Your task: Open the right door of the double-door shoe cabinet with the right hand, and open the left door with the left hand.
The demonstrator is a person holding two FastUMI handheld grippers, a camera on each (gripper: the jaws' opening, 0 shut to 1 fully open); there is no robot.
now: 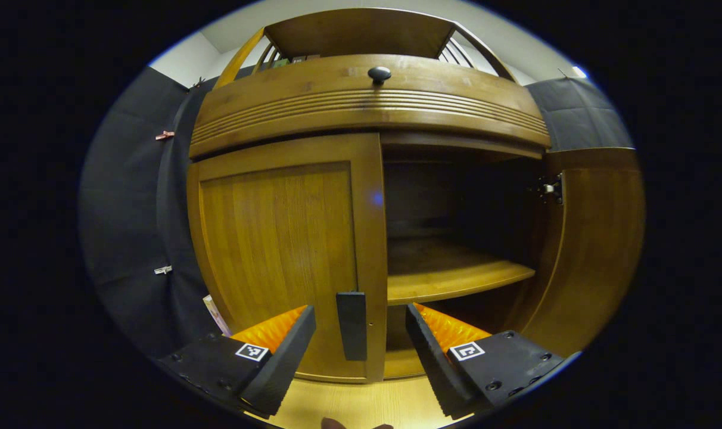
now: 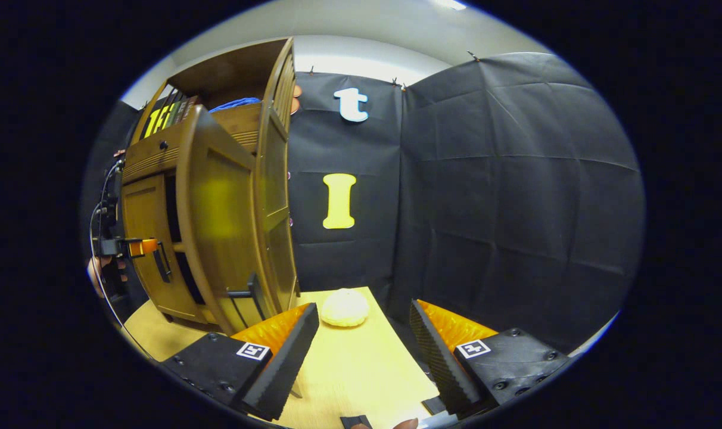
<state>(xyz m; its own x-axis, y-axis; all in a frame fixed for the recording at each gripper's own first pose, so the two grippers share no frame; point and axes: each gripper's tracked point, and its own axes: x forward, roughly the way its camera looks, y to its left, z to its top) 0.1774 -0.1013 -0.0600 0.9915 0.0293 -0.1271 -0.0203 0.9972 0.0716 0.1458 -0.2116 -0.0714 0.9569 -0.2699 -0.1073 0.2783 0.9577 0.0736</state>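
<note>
Cabinet [image 1: 367, 113] of warm brown wood stands on the pale table [image 2: 349, 363], its right door [image 1: 593, 250] swung wide, left door [image 1: 283, 256] closed. Left gripper [image 1: 361, 333] spreads wide around the dark handle [image 1: 351, 325], untouched. Right gripper [image 2: 364, 339] gapes empty.

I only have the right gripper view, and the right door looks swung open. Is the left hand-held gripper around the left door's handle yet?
Observer: Yes. In the left gripper view the black vertical bar handle stands between the left hand-held gripper's open fingers, with a gap on each side.
Operator: What is inside the opened half?
Observer: A wooden shelf, dark behind it.
Operator: How does the brown wooden right door look?
Observer: The brown wooden right door hangs on a metal hinge.
</note>
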